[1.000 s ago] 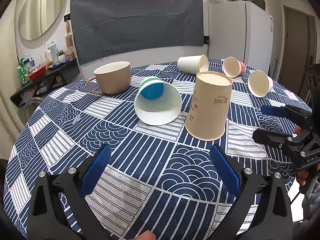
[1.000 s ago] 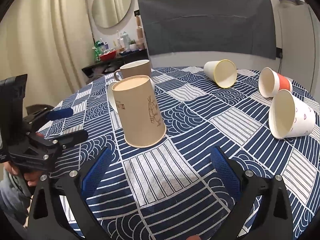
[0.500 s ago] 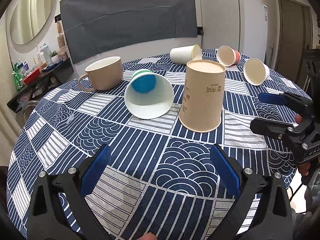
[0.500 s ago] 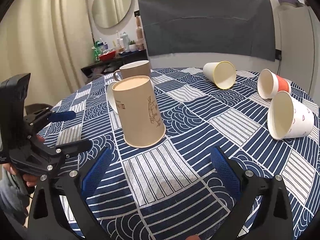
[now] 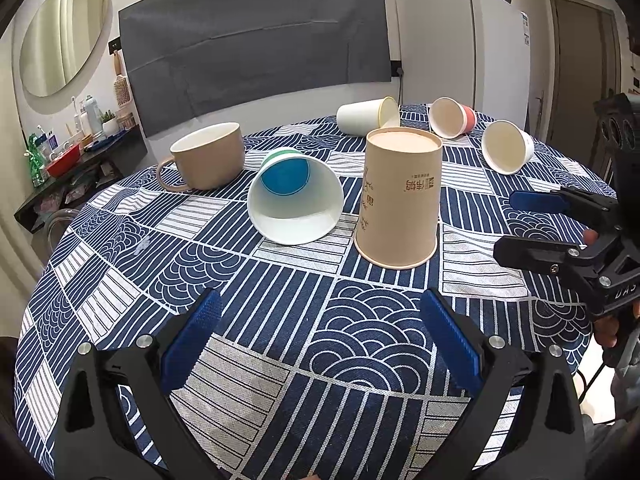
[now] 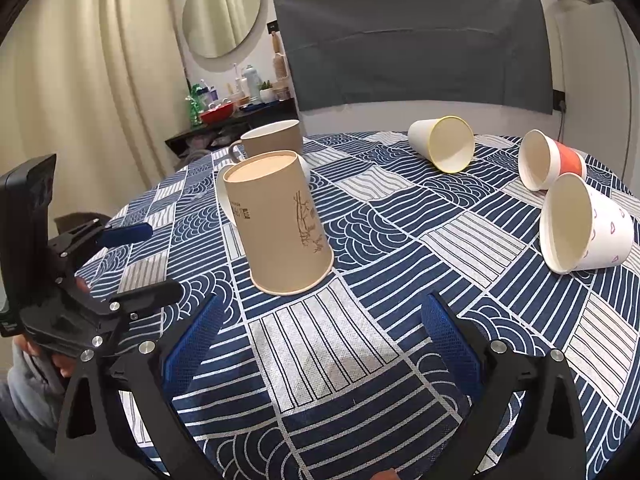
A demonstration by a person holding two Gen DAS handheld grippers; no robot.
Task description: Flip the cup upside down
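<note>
A tall tan paper cup (image 5: 400,200) stands upside down, mouth on the patterned tablecloth (image 5: 280,320); it also shows in the right wrist view (image 6: 280,224). My left gripper (image 5: 320,332) is open and empty, short of the cup. My right gripper (image 6: 320,332) is open and empty, near the table's front edge. It shows at the right in the left wrist view (image 5: 536,224). The left gripper shows at the left in the right wrist view (image 6: 140,260).
A white cup with a blue bottom (image 5: 296,200) lies on its side left of the tan cup. A beige mug (image 5: 208,156) stands upright behind it. Three paper cups lie on their sides farther back: white (image 6: 444,148), orange (image 6: 548,164), white with pink marks (image 6: 584,228).
The left wrist view has shifted slightly, with the tan cup a little farther left and lower. The left gripper has risen in the right wrist view. Both grippers stay open.
</note>
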